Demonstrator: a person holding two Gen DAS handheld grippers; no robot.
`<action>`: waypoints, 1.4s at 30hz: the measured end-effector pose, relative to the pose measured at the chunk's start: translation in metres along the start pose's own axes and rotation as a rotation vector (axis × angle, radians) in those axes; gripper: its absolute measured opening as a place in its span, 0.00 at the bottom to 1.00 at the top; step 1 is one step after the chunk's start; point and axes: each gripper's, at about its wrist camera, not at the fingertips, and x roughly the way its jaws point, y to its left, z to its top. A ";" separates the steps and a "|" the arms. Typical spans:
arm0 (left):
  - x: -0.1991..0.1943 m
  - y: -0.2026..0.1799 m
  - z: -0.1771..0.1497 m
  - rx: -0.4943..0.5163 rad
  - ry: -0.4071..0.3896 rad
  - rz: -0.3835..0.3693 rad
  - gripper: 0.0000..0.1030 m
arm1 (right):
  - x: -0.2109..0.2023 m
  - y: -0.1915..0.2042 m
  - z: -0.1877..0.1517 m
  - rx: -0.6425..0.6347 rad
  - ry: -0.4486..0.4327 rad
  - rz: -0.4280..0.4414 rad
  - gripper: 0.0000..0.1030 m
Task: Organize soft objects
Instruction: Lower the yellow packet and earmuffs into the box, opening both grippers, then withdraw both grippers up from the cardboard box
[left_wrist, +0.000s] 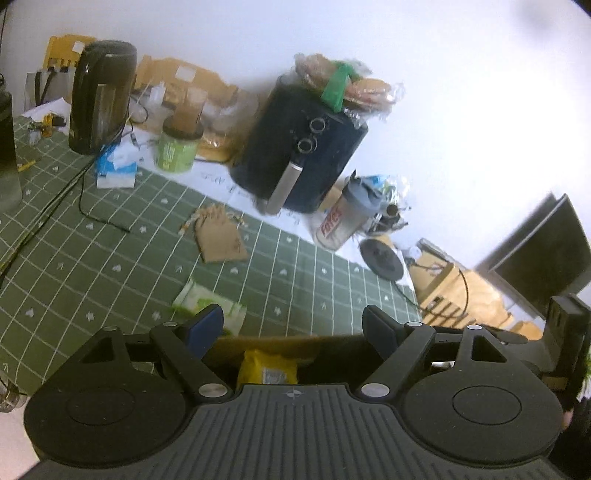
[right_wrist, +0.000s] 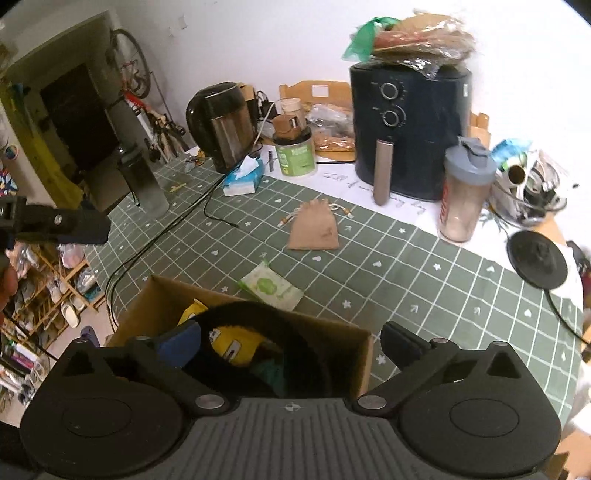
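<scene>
Right wrist view: right gripper hanging with jaws spread wide, empty, over cardboard box holding yellow-and-black plush. Left gripper released too. Next likely: wipes pack or tan drawstring pouch, lying beyond box.

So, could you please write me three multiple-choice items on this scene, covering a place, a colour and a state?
1. Where does the wet-wipes pack lie?
A. on the tablecloth beyond the cardboard box
B. on the air fryer
C. inside the box

2. What colour is the shaker bottle's lid?
A. red
B. grey
C. yellow

3. How does the right gripper stand?
A. shut on a pouch
B. shut, empty
C. open above the box

Key: 1 A, the pack lies flat past the box's far wall; 2 B, the flip lid is grey; 3 C, its fingers stand apart.
</scene>
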 end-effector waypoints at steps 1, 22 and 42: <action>-0.001 -0.002 0.001 0.000 -0.010 0.000 0.80 | 0.000 0.002 0.002 -0.015 -0.002 0.002 1.00; -0.008 -0.047 0.007 0.077 -0.038 0.046 0.80 | -0.031 -0.001 -0.030 -0.112 -0.047 -0.091 1.00; -0.008 -0.063 -0.009 0.058 -0.035 0.096 0.80 | -0.038 -0.011 -0.029 -0.118 -0.075 -0.049 1.00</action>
